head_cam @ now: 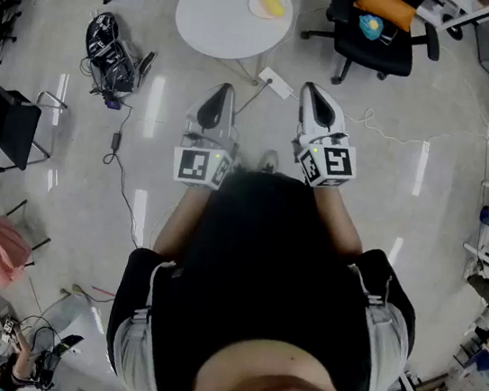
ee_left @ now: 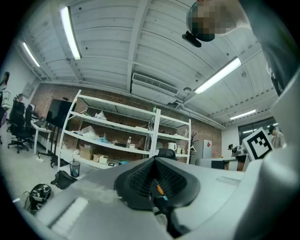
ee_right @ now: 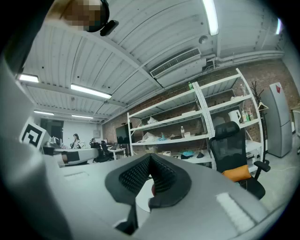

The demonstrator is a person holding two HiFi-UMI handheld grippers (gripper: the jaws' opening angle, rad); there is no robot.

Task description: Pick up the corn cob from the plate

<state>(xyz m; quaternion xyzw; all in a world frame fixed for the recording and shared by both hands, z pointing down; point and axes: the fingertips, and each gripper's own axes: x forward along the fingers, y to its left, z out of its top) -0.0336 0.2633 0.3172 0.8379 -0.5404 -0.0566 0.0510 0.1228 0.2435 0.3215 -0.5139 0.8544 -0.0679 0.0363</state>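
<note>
The yellow corn cob lies on a small pale plate at the far right side of a round white table, ahead of me in the head view. Both grippers are held level in front of my body, short of the table and apart from it. My left gripper shows its black pads meeting at the tips with nothing between them. My right gripper is likewise shut and empty, its pads together. A sliver of the white table shows below the right jaws.
A black office chair with an orange cushion stands right of the table. A power strip and cables lie on the floor by the table's foot. A black bag sits at the left. Metal shelving lines the far wall.
</note>
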